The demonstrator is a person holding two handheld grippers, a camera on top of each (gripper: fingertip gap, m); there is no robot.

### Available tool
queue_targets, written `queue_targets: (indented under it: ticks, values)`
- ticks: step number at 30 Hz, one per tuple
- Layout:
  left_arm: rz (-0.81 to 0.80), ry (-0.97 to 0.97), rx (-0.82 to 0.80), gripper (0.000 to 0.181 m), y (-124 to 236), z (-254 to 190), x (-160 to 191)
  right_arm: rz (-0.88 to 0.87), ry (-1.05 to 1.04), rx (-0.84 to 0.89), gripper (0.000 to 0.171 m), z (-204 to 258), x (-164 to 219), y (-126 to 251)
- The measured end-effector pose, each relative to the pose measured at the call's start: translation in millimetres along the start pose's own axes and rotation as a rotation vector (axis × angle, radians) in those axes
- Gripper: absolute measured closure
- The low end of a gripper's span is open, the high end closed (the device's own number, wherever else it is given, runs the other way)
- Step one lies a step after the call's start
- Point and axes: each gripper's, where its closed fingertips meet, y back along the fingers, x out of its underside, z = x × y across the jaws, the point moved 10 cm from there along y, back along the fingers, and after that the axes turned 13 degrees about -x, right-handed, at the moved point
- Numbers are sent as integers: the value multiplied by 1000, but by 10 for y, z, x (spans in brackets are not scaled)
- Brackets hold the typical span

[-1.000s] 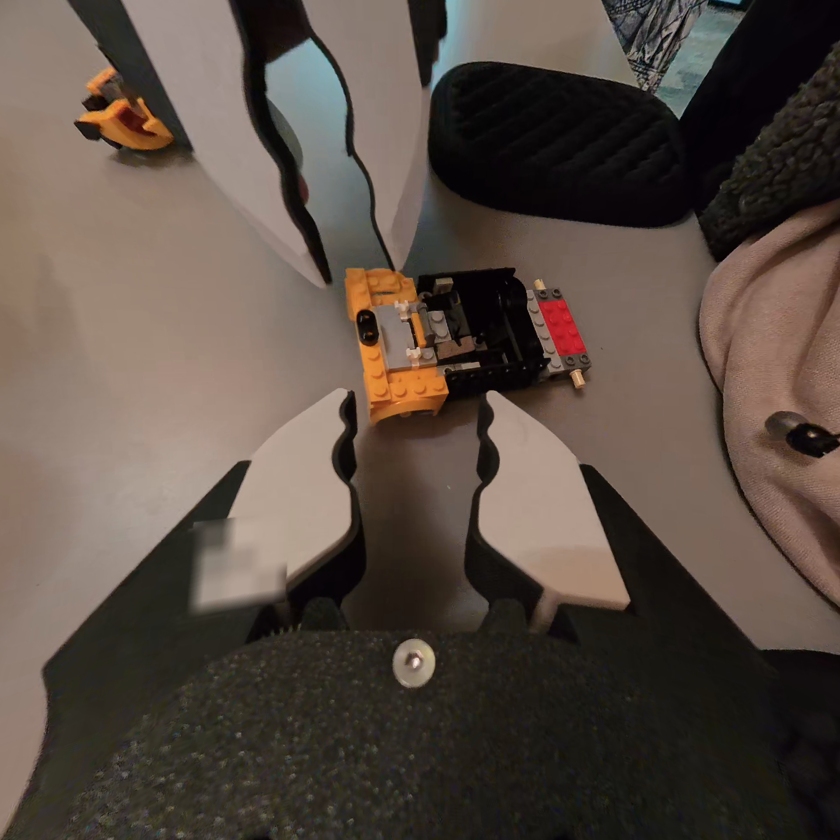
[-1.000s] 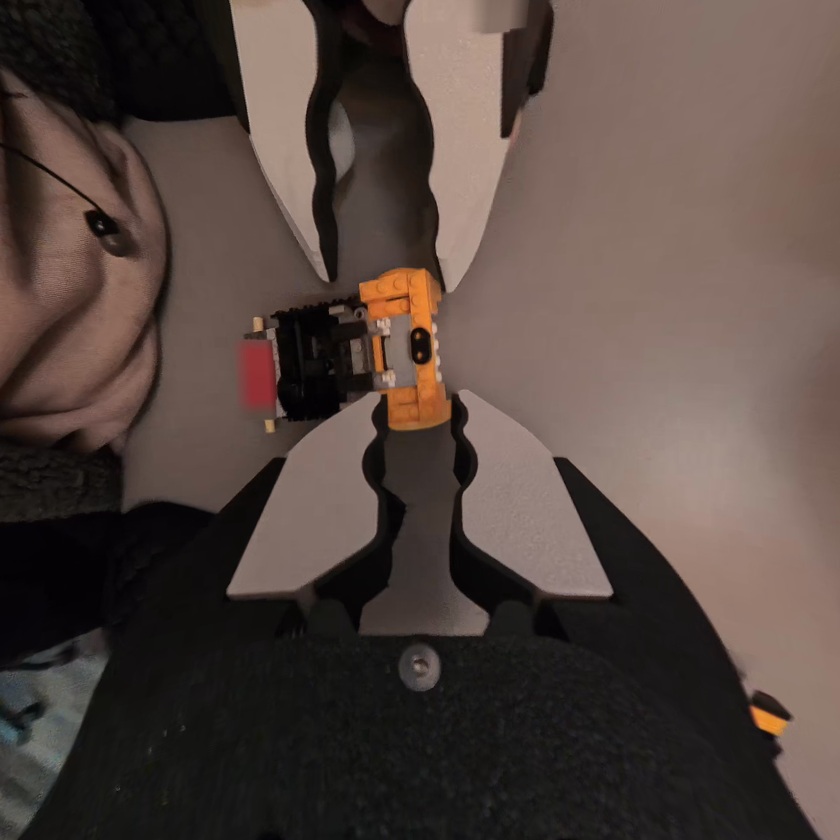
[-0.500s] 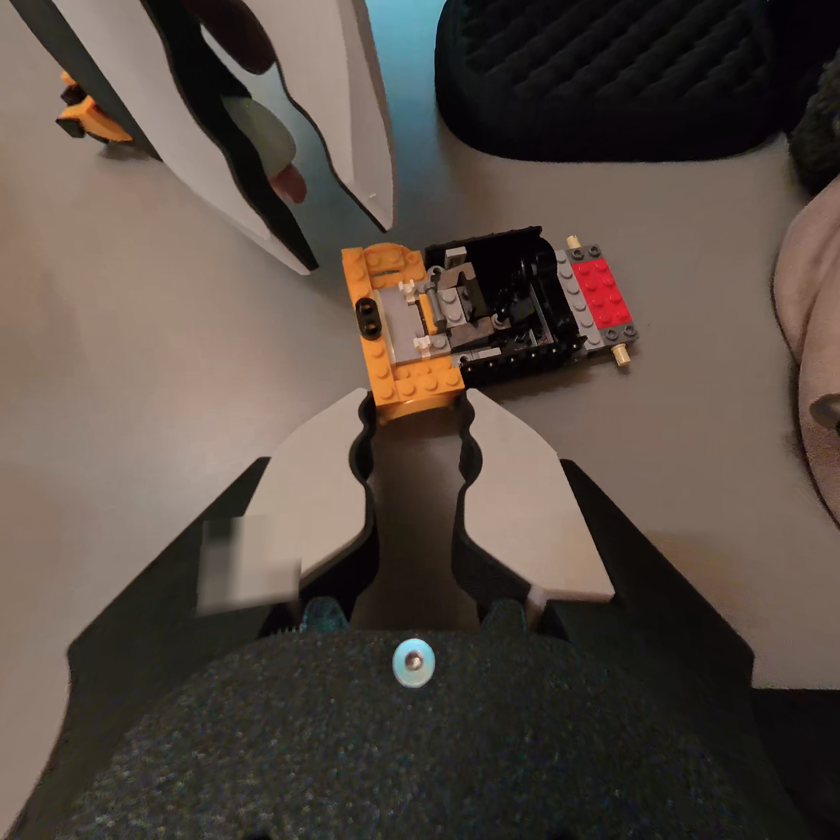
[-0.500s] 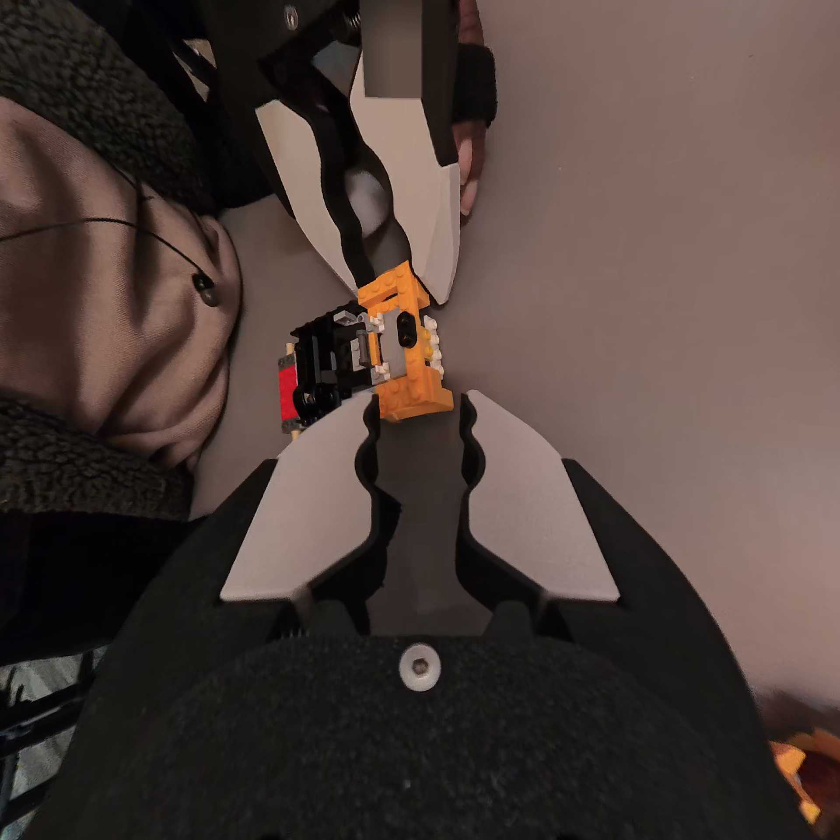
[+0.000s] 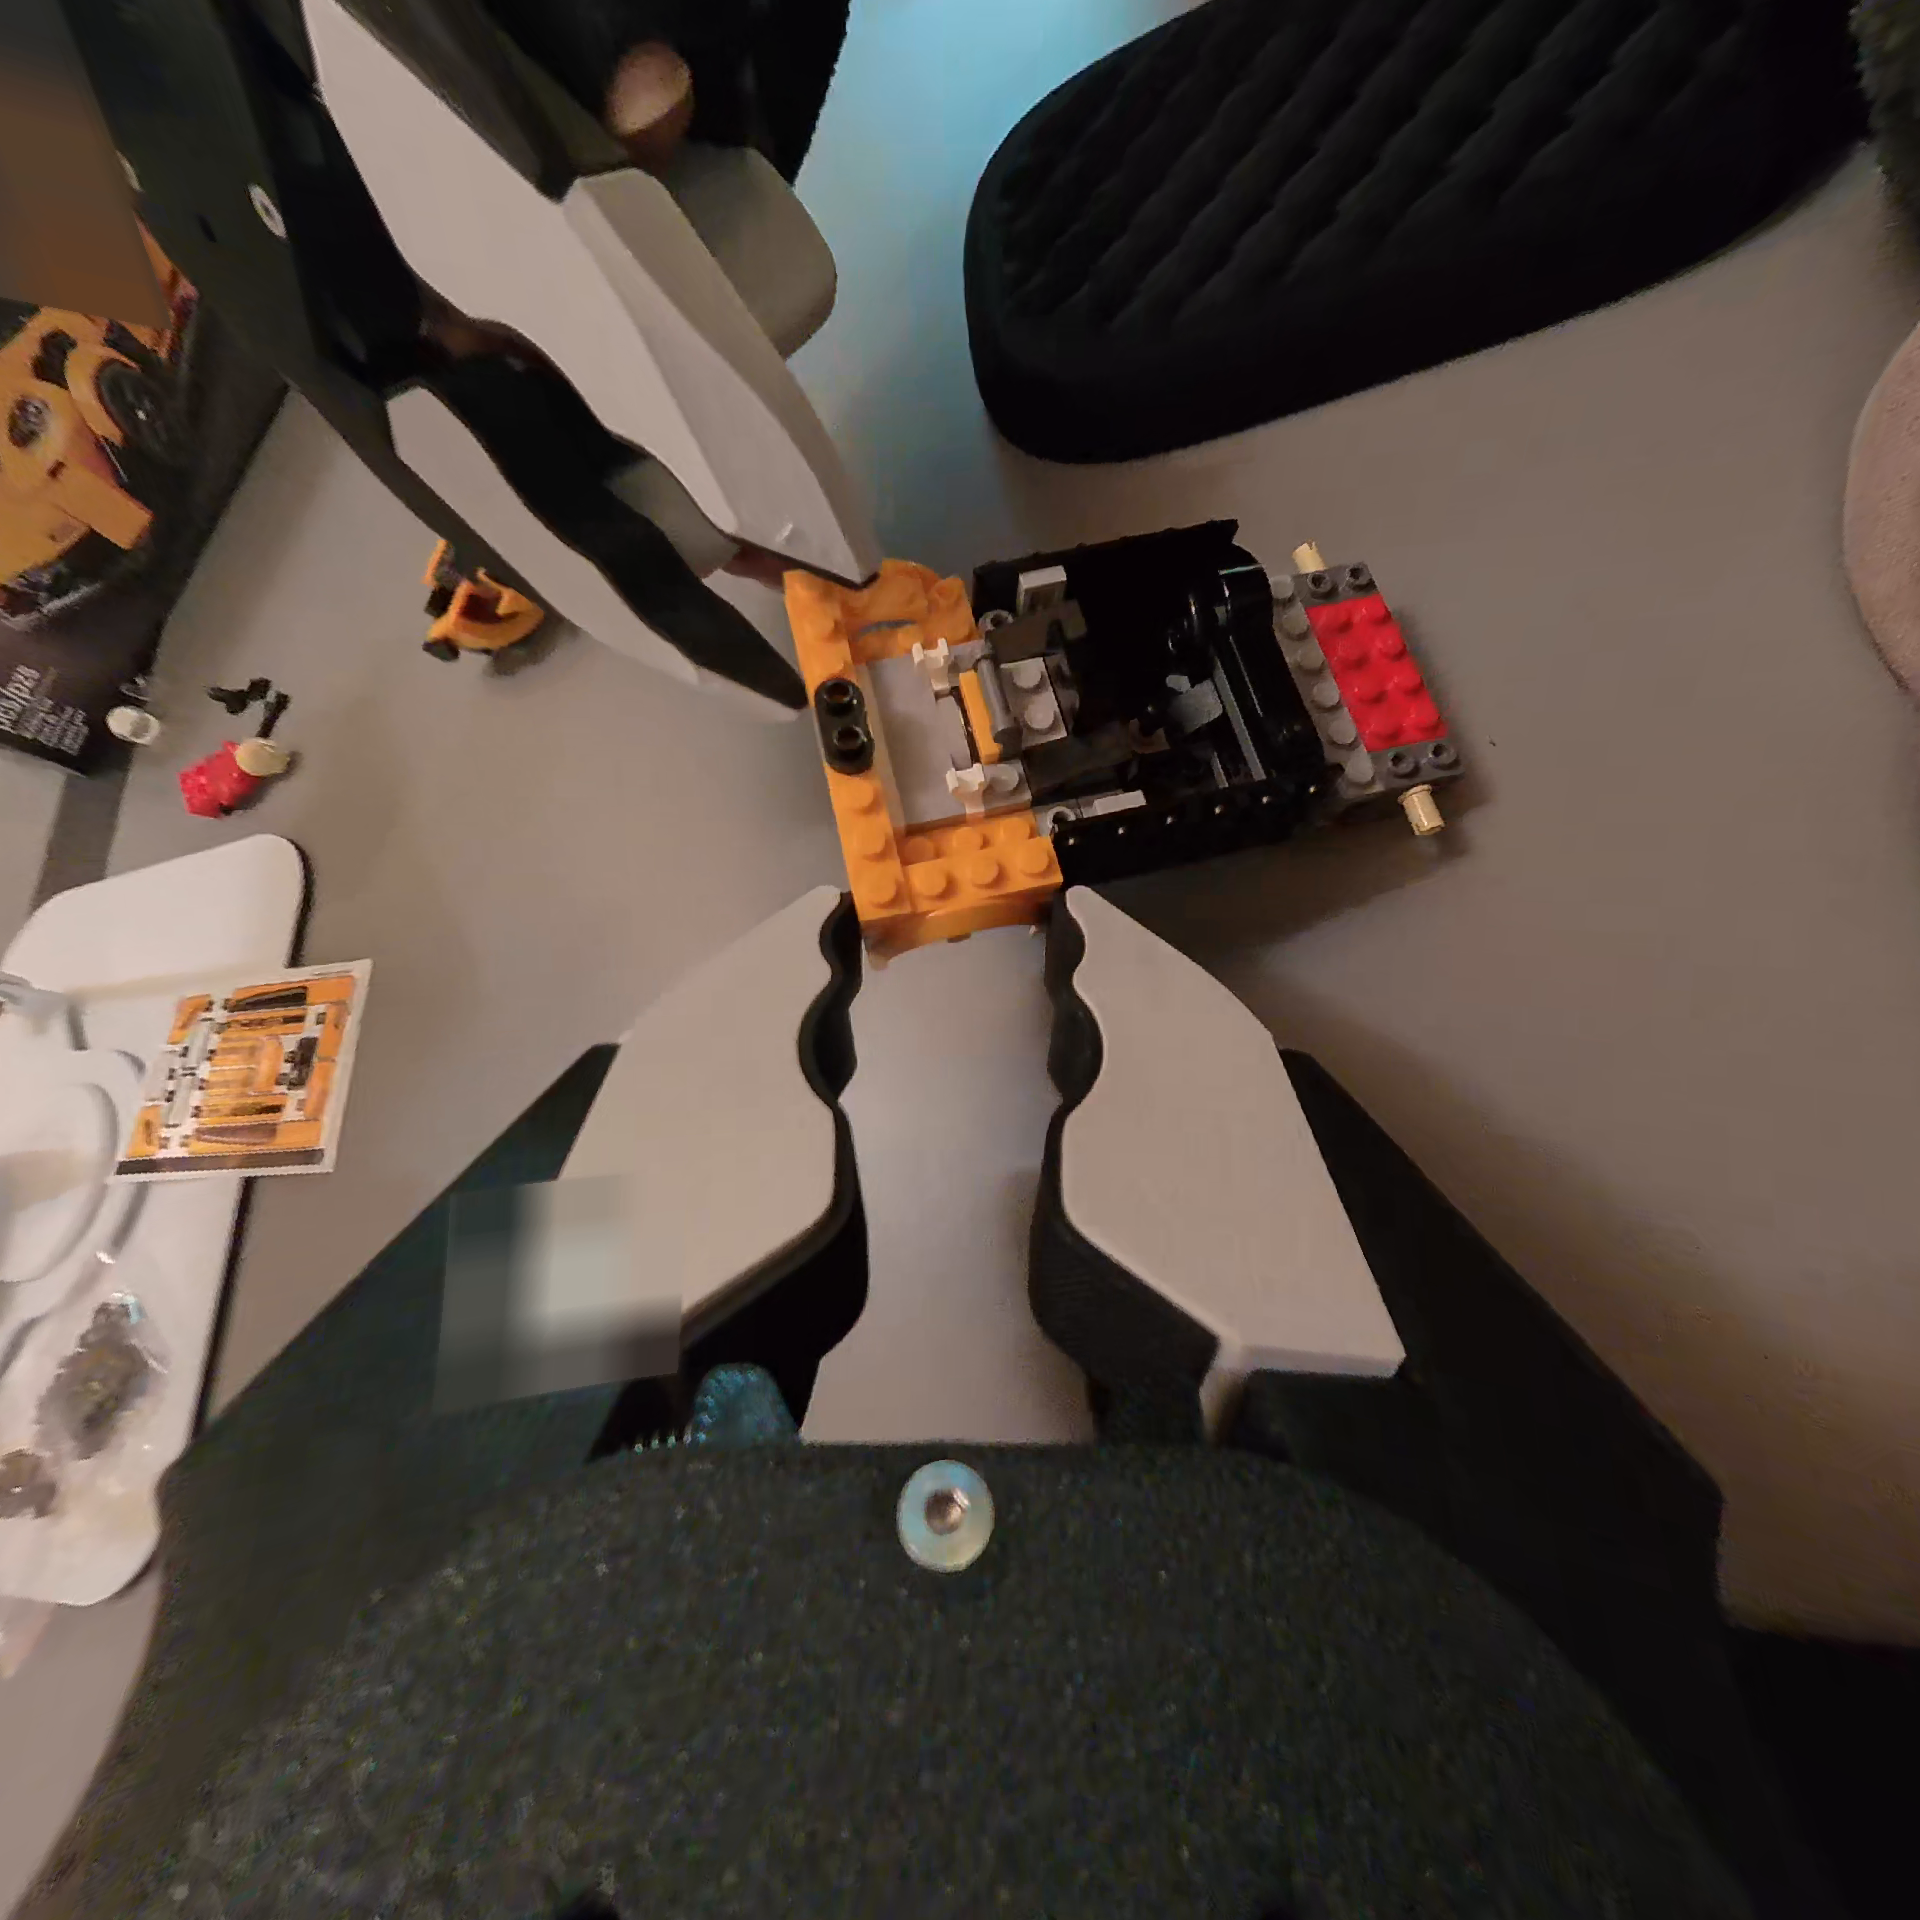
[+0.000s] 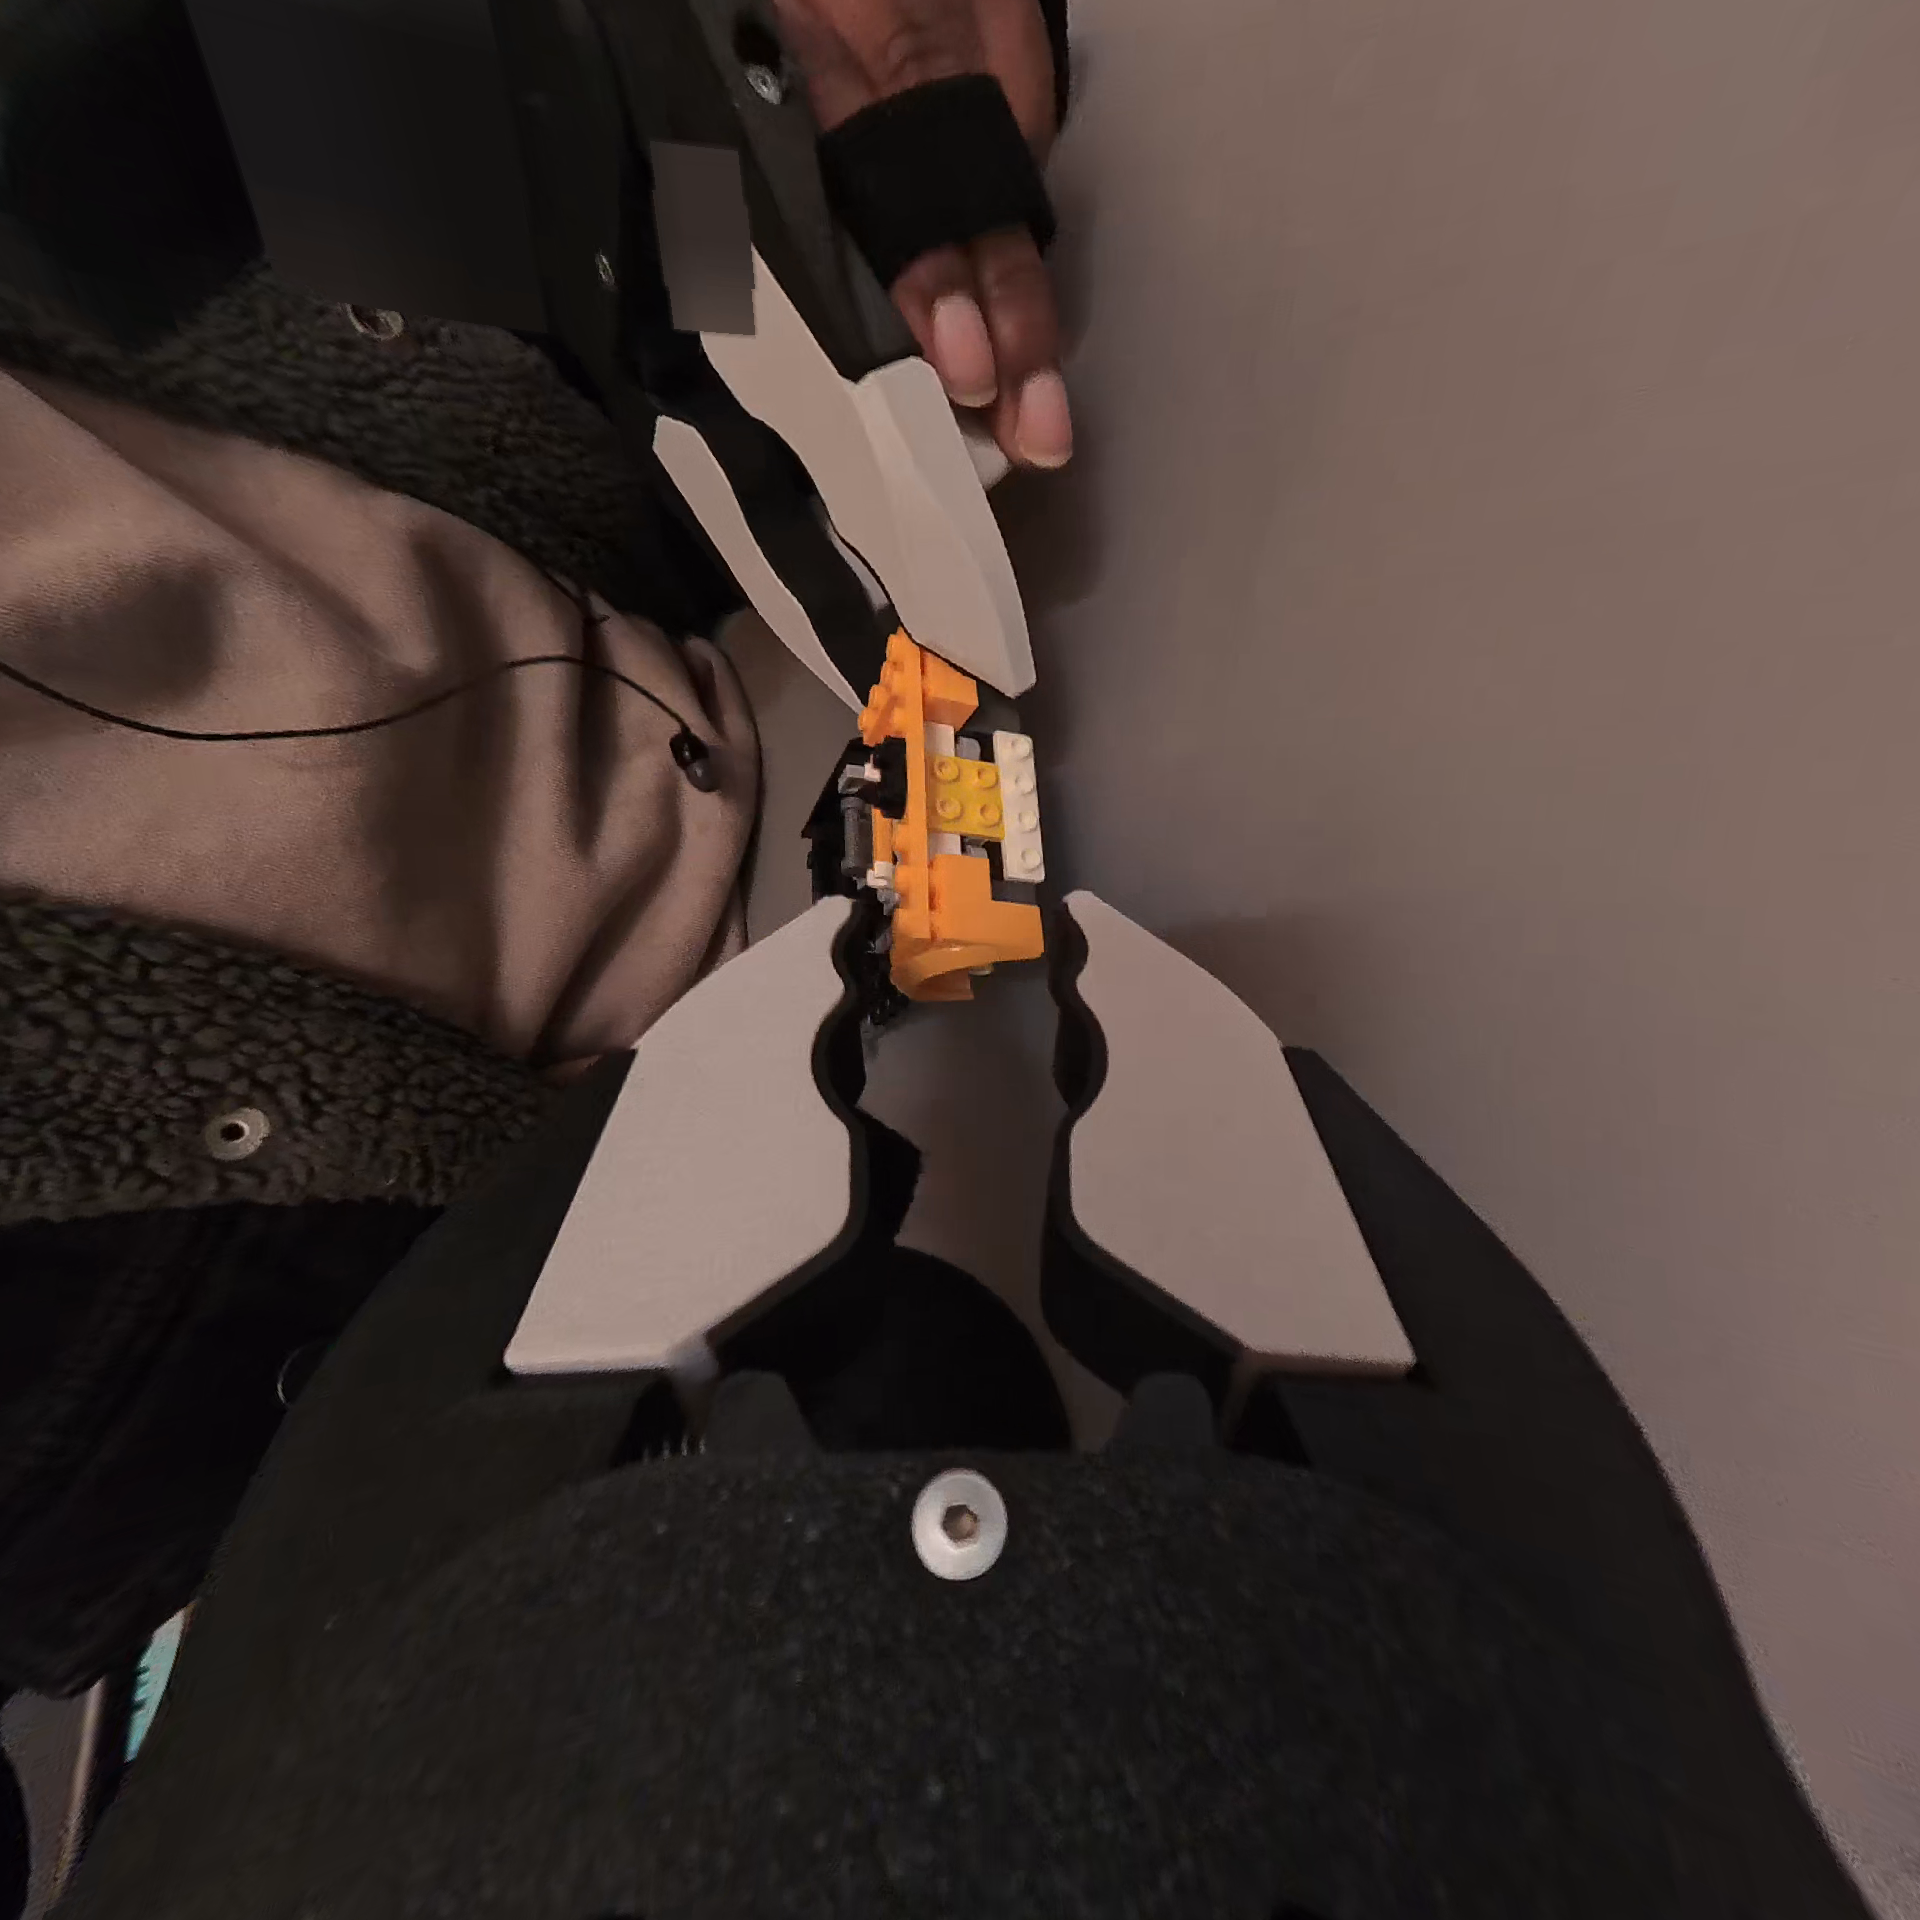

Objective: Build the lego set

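Reaching forward from the bottom of the left wrist view, the left gripper (image 5: pixel 951 920) has its two pale fingers parted to a middling gap, and the near orange end of the partly built lego car (image 5: pixel 1101 727) sits right between their tips; whether the tips actually press on the bricks cannot be told. The model lies on the grey table (image 5: pixel 1558 1039), orange frame toward the gripper, a black middle section behind it, and a red plate (image 5: pixel 1374 675) on grey plates at its far right end. Left of the gripper lie a white tray (image 5: pixel 156 914) with a sticker sheet (image 5: pixel 244 1070) resting across its edge and a clear bag of dark pieces (image 5: pixel 94 1371). Farther off on the left are a small red piece (image 5: pixel 223 774), tiny black bits (image 5: pixel 249 696) and a small orange sub-assembly (image 5: pixel 483 613), with the set's box (image 5: pixel 73 468) at the edge. From the upper left the right gripper (image 5: pixel 821 634) comes down, its tips touching the far orange corner of the model. A black padded cushion (image 5: pixel 1403 208) lies beyond. In the right wrist view that gripper (image 6: pixel 951 920) shows a similar middling gap around the orange end of the model (image 6: pixel 951 821), which appears tilted on edge, yellow and white bricks facing out; contact is again unclear. Beyond it, the other gripper (image 6: pixel 935 665) meets the model's far end, held by a hand (image 6: pixel 966 260) in a black strap. A person's beige garment with a fleecy dark collar (image 6: pixel 312 675) fills the left.
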Motion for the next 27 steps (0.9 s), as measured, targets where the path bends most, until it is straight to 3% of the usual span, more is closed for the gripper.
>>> queue_targets:
  ticks: [13,27]
  values:
    - [-21,-134,-69,147,76,-100,-130,-30,8,-32,145,109,59,-42]
    - [-40,-195,-77,147,112,-147,-153,-108,44,91,146,299,159,-118]
